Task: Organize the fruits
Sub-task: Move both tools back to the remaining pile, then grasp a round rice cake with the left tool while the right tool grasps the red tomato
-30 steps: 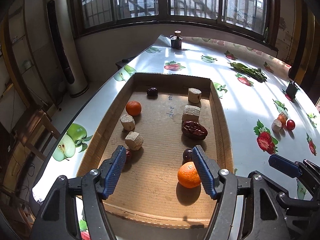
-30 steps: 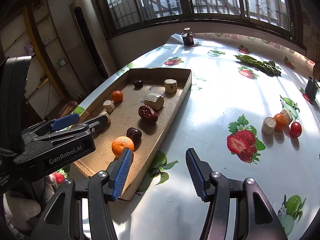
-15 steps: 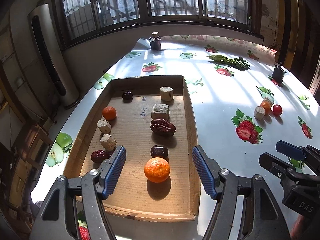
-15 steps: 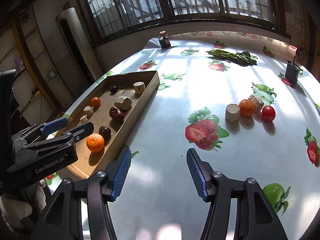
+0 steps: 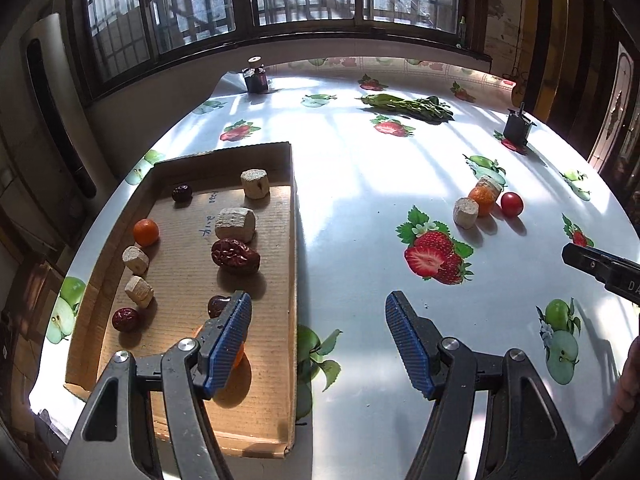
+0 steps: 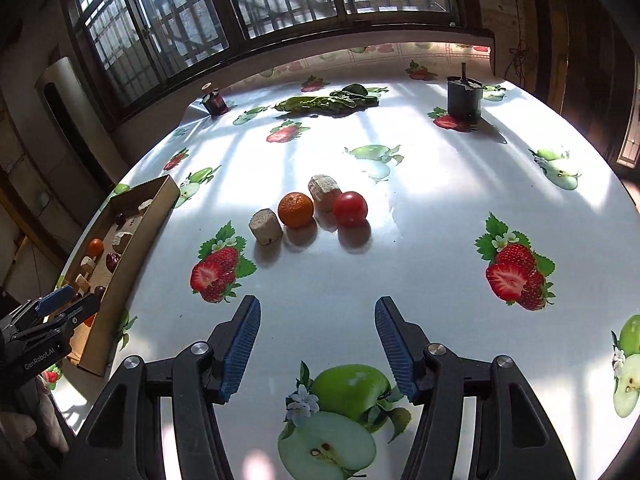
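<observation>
Your right gripper (image 6: 316,344) hangs wide apart and empty at the bottom centre of its frame, over bare worktop (image 6: 440,208). Just past it, mid-frame, sits the loose group: one orange (image 6: 296,209), one tomato (image 6: 350,209) and two pale chunks (image 6: 265,226), (image 6: 324,191), all close together. I judge you are between picks, lining up on this group; the next move calls for a forward reach, centring on one piece without knocking the others.

Your left gripper (image 5: 318,344) is also spread wide and carries nothing, low in its frame, with one finger over the cardboard tray (image 5: 294,240) and the other over the worktop. In the tray, nearest first: one orange (image 5: 239,354) mostly hidden behind the finger, two small dark fruits (image 5: 218,306), (image 5: 125,319), two small pale chunks (image 5: 139,291), (image 5: 135,259), one large wrinkled date (image 5: 235,256), one small orange (image 5: 146,232), one big pale chunk (image 5: 235,224), one further chunk (image 5: 255,184) and one dark fruit (image 5: 182,193) at the upper left.
</observation>
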### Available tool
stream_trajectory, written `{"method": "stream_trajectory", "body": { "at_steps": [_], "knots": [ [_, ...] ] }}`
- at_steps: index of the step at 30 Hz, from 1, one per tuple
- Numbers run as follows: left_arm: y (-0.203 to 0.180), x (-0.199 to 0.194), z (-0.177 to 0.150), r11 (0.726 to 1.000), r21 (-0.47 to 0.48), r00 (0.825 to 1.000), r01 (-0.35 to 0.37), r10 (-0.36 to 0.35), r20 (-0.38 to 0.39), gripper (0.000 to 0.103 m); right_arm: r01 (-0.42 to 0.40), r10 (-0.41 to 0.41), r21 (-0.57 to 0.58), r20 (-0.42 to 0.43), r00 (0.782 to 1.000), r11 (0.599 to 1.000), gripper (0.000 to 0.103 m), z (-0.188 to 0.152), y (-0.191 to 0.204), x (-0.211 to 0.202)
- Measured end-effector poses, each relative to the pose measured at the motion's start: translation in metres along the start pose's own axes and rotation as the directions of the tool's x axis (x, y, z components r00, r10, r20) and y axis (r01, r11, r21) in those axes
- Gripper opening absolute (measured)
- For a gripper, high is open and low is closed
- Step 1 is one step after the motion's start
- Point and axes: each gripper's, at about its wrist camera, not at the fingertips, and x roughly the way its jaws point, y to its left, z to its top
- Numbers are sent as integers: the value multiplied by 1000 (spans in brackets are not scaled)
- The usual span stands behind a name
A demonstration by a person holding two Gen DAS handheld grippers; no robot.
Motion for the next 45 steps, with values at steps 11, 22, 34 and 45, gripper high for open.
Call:
{"method": "stream_trajectory", "body": {
  "at_steps": [11,22,34,45],
  "knots": [
    [-67,55,42,991,61,992,118,-115,-42,72,12,-10,97,-25,1000,995,64,52,-29,36],
    [-91,114,62,979,8,974,204,-202,-104,72,3,-3,12,-14,1000,1000,63,62,-12,81],
    [-110,124,64,948,105,953,300,-295,-65,68,-37,37,24,-8,999,999,48,65,-18,94],
    [-108,125,63,918,100,923,383,-379,-61,28,-51,50,-6,-15,999,999,32,55,-10,91]
  ]
}}
